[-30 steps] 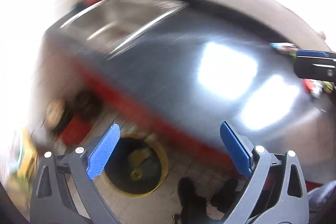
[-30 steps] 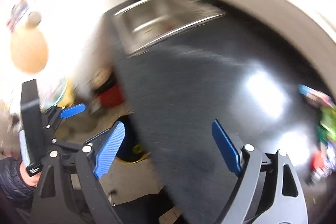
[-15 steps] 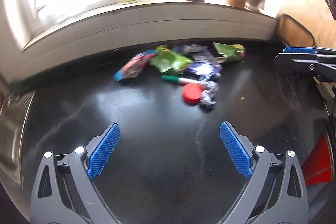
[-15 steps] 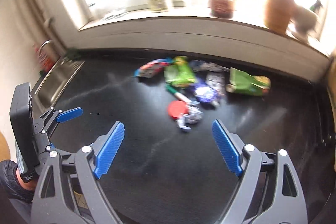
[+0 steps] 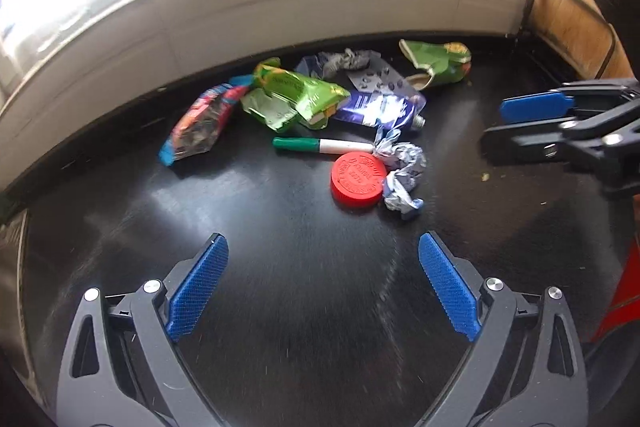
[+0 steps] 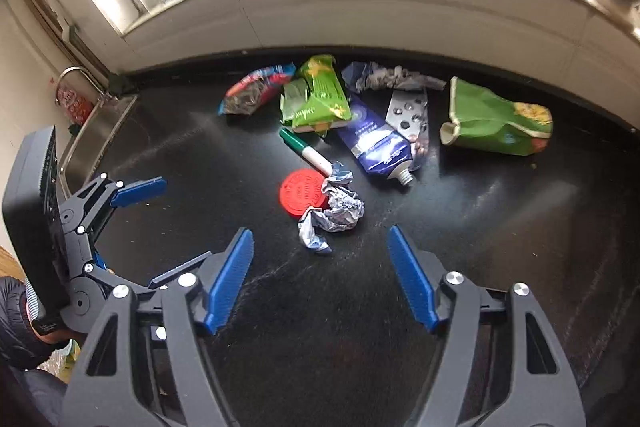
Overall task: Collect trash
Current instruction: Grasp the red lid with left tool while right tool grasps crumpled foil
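Note:
Trash lies in a heap on the black counter [image 5: 280, 227]: a red lid [image 5: 357, 179] [image 6: 301, 193], crumpled foil [image 5: 402, 173] [image 6: 332, 213], a green marker [image 5: 320, 145] [image 6: 306, 151], a blue tube [image 5: 380, 109] [image 6: 378, 147], a green wrapper [image 5: 296, 95] [image 6: 318, 103], a red-blue snack bag [image 5: 202, 123] [image 6: 254, 89] and a green bag [image 5: 438, 63] [image 6: 496, 121]. My left gripper [image 5: 323, 287] is open and empty, short of the lid. My right gripper [image 6: 320, 279] is open and empty, just short of the foil.
A white tiled ledge [image 6: 360, 15] under the window bounds the counter's far side, with jars on the sill. A steel sink [image 6: 92, 139] lies at the left. A wooden board [image 5: 568, 19] stands at the right end.
Both grippers swung from the sink and floor bin side to face the trash heap, then moved closer to it. Both stayed open.

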Demonstrator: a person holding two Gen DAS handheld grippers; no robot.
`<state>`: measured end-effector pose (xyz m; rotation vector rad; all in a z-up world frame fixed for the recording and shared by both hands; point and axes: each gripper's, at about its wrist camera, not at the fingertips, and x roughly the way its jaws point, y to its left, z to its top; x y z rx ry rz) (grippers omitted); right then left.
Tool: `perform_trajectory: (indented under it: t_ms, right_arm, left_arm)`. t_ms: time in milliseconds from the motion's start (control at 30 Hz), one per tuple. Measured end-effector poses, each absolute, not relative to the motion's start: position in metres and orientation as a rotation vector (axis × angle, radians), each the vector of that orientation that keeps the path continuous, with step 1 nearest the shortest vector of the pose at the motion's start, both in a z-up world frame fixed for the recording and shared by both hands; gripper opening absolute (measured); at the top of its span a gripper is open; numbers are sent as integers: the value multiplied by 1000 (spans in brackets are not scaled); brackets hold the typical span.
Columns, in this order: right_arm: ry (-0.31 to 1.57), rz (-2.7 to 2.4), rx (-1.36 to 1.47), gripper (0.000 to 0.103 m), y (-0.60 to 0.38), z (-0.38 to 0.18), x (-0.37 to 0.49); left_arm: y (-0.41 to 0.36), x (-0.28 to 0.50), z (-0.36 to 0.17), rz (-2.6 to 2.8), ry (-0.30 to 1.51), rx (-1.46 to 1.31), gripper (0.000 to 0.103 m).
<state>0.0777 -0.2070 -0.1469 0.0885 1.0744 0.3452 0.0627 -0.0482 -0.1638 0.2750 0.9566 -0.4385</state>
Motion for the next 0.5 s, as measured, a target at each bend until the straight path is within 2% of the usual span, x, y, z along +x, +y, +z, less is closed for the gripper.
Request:
perform_trajectory:
  t_ms: [233,300,367,400,500]
  right_arm:
    - [1188,371,73,47,-199,-206,128]
    - [1214,387,77,45,-199,-216,138]
    - [1224,415,95,42,-200,-221,144]
    - [1227,434,106,33,-200,-223,146]
    - [1225,450,97,28,-201,-220,149]
  left_arm:
    - [-69,96,-209,-511,1002,360,93]
    - [-72,106,-215,-536,1012,351,93]
    - [-75,114,-220,-548,1020,339,93]
    - [-77,118,-221,-553,1024,329,93]
    - [-84,128,-227,-575,1035,301,93]
